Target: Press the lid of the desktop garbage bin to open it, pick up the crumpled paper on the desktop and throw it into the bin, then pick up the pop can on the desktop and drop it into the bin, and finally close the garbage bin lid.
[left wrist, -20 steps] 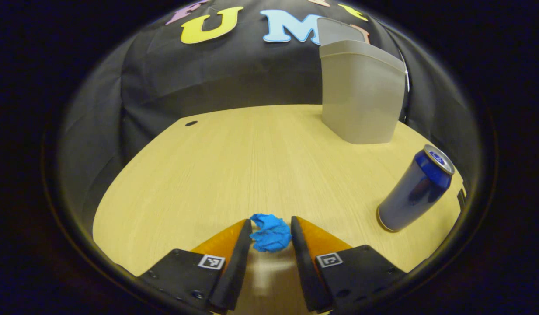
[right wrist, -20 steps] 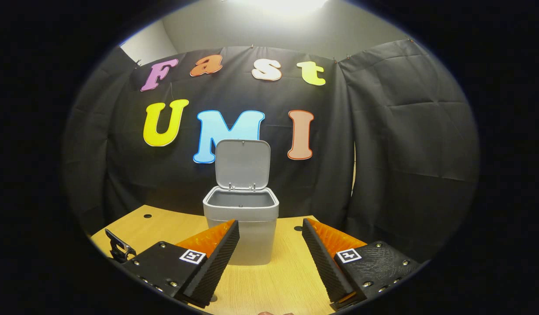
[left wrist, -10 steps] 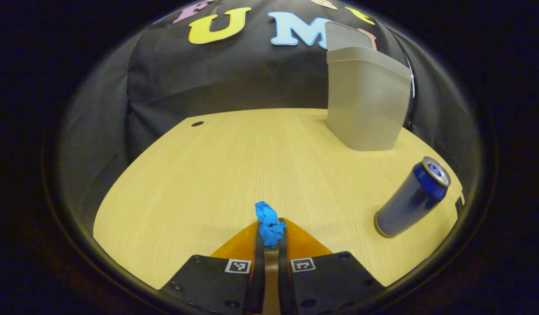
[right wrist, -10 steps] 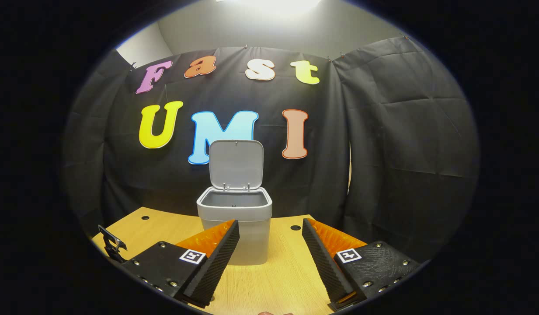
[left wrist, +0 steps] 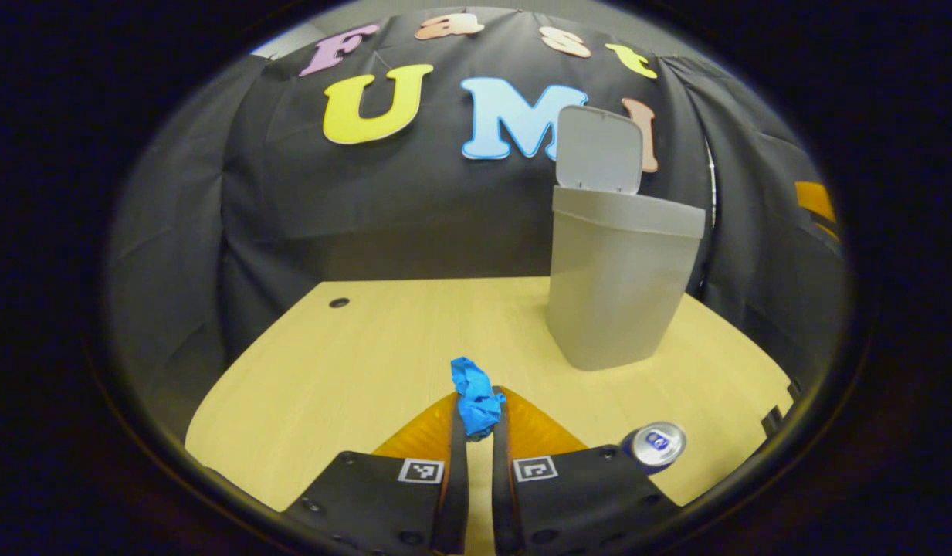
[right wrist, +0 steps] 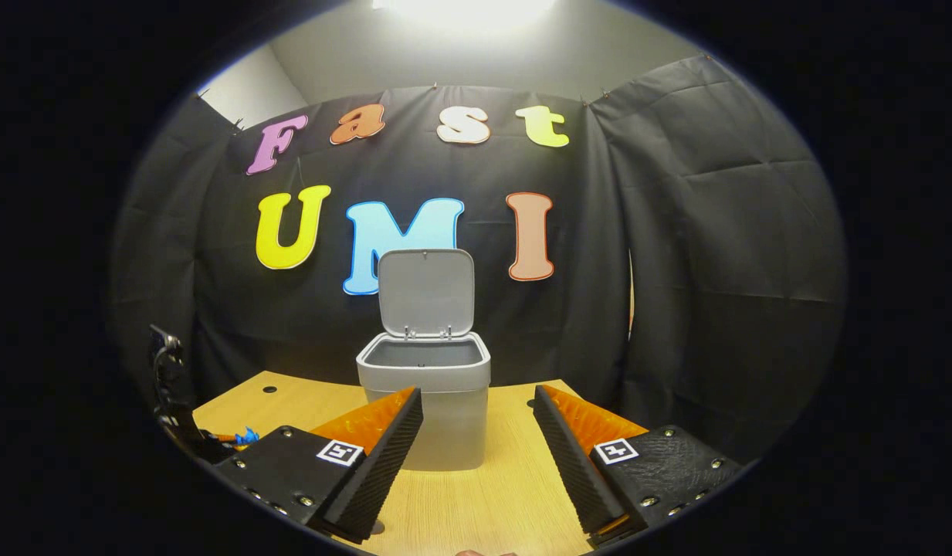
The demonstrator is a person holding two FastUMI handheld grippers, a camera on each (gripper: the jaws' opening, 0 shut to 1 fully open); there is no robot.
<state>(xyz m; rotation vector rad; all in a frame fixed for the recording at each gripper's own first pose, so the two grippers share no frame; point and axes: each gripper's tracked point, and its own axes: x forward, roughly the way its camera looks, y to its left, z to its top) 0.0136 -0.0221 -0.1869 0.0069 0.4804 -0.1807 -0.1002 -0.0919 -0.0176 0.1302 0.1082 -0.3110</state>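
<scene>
Between left gripper (left wrist: pixel 476 421) fingers: blue paper (left wrist: pixel 474 403) clamped, above table (left wrist: pixel 352 363).
Bin (left wrist: pixel 616 274): 1 o'clock, lid (left wrist: pixel 599 149) up.
Can (left wrist: pixel 653 445): 4 o'clock.
Right gripper (right wrist: pixel 476 432): spread wide, holding nothing.

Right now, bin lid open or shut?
Open. The lid stands upright behind the bin, whose hollow inside shows in the right gripper view.
</scene>
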